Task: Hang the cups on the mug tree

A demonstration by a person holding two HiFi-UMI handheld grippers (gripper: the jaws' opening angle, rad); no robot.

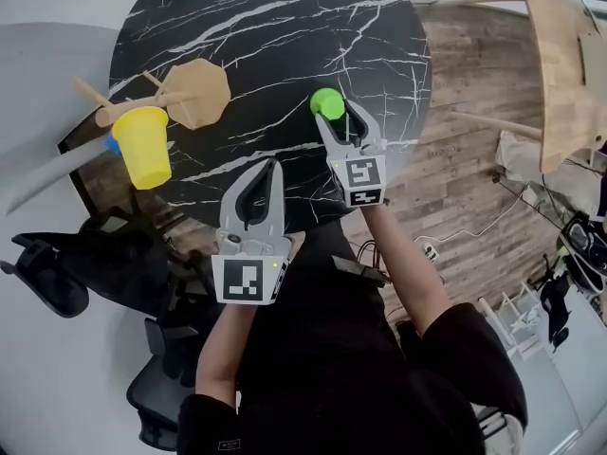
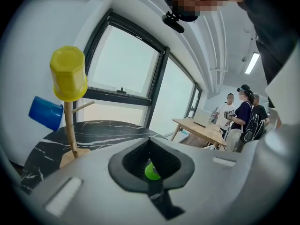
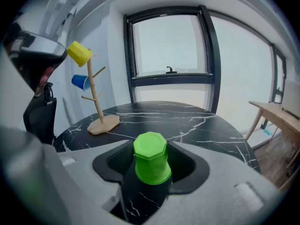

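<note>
The green cup [image 3: 151, 163] stands upside down on the table [image 1: 285, 27], at three o'clock from the mug tree [image 1: 194, 91], between the right tongs [image 1: 341, 126], spread wide, probably to grasp it; pad contact is hard to judge. Left tongs [image 1: 264, 173] are closed, empty. The yellow cup [image 1: 145, 145] mostly hides the blue cup [image 2: 46, 112] from the head view.

The right claw [image 3: 150, 148], jaws parted, flanks an inverted green cup [image 3: 150, 159].
</note>
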